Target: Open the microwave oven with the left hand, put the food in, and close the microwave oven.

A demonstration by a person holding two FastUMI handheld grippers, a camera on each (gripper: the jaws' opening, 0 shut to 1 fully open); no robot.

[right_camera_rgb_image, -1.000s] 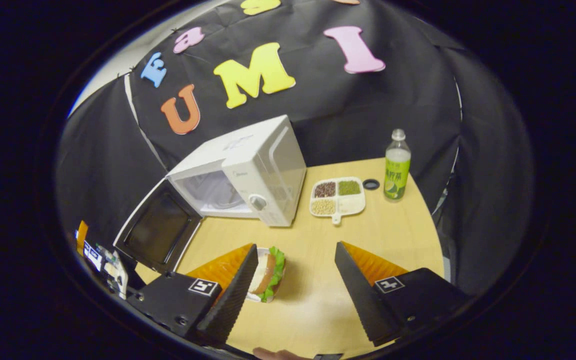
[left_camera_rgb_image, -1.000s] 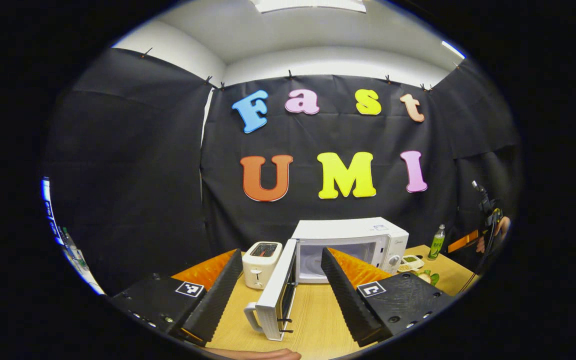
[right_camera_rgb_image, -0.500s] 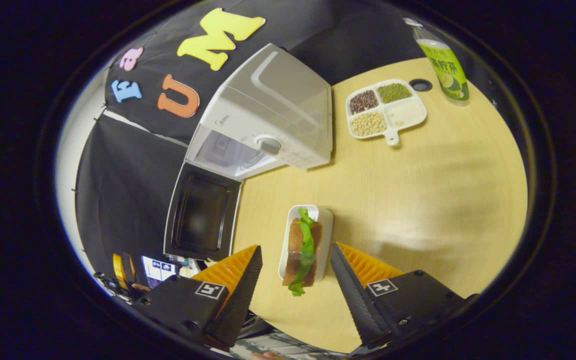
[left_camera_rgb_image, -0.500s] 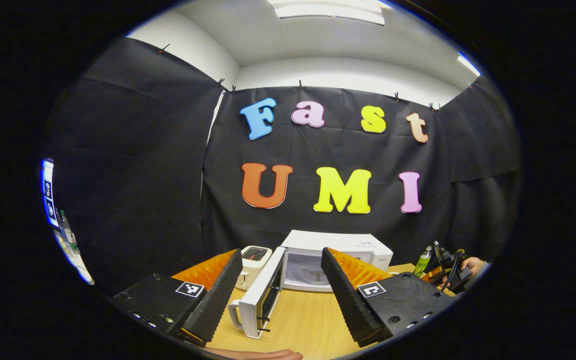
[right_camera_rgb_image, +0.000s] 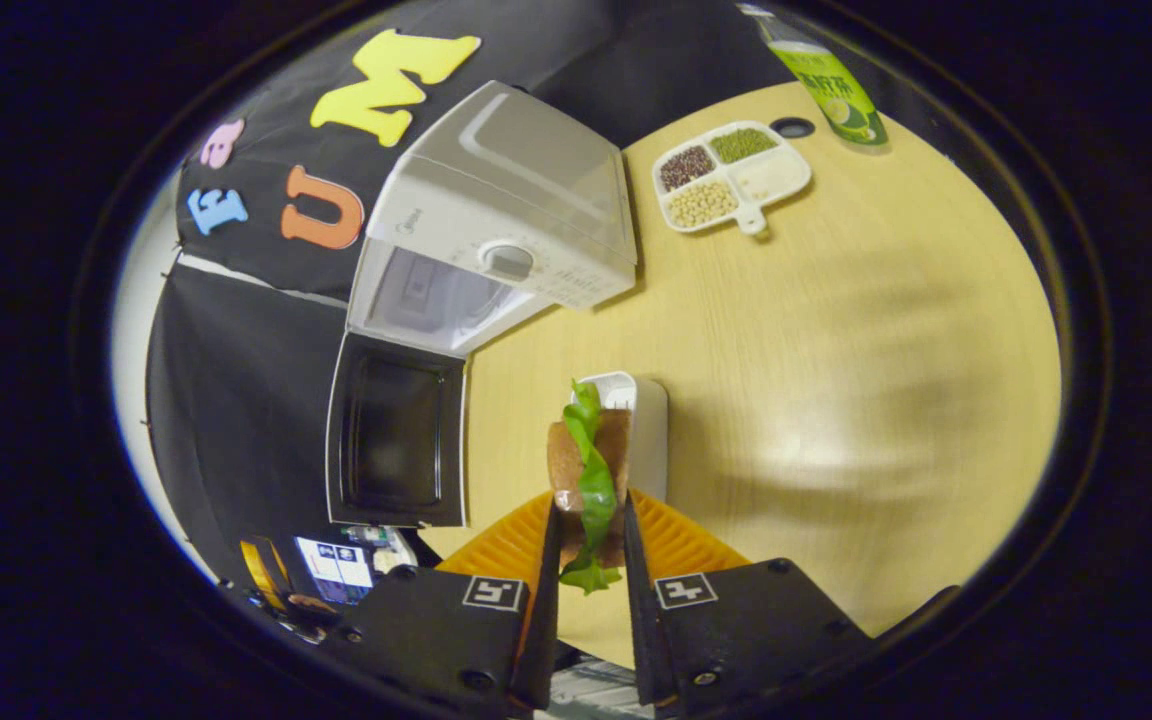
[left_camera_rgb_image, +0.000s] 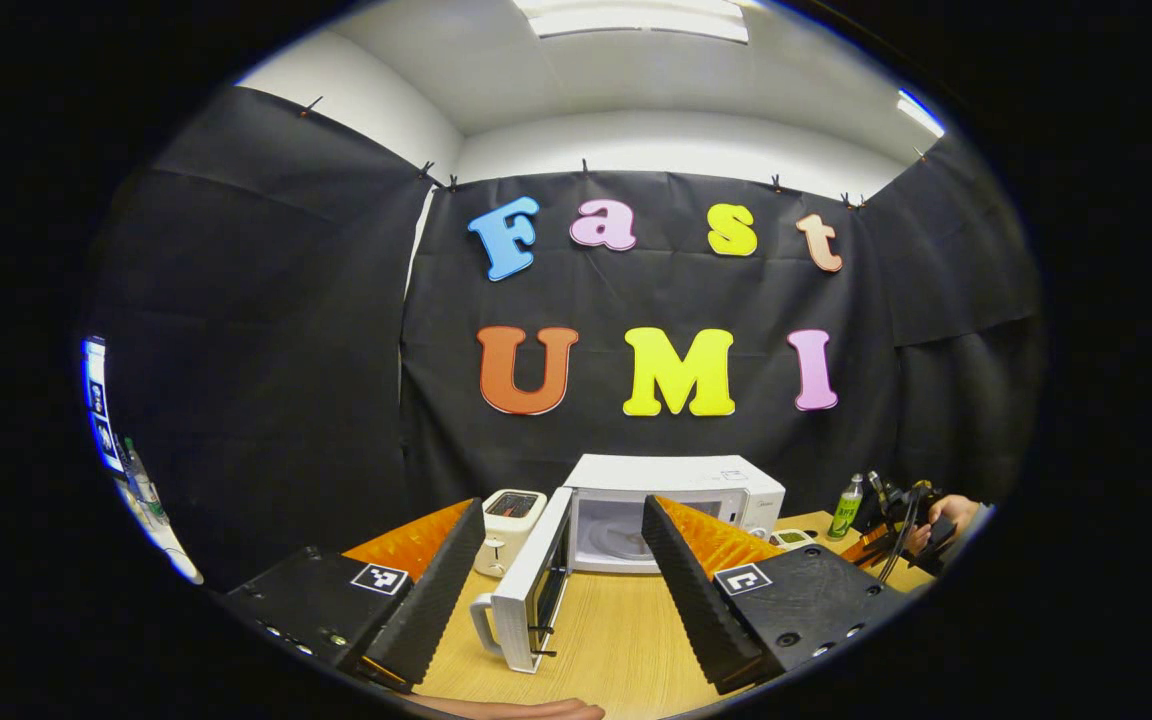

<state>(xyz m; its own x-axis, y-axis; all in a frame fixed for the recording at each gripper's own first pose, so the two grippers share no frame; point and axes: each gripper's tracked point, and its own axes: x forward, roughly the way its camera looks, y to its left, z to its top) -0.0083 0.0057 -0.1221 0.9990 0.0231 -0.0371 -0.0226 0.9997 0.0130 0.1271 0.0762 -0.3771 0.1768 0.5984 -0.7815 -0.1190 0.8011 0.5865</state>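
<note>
Door [right_camera_rgb_image: 396, 430] open, step one done. Right gripper [right_camera_rgb_image: 591, 560] fingers pinching the sandwich [right_camera_rgb_image: 588, 470], which sits just off its white tray [right_camera_rgb_image: 641, 430] at 5 o'clock from the microwave [right_camera_rgb_image: 506, 230]. Left gripper [left_camera_rgb_image: 551, 580] fingers spread, holding nothing. Left to do: load, close. Wooden desk [right_camera_rgb_image: 836, 330], black-cloth booth; toaster [left_camera_rgb_image: 508, 515] at microwave's 9 o'clock.

black hand-held gripper [left_camera_rgb_image: 548, 570] bodies with square tags, screws.
</note>
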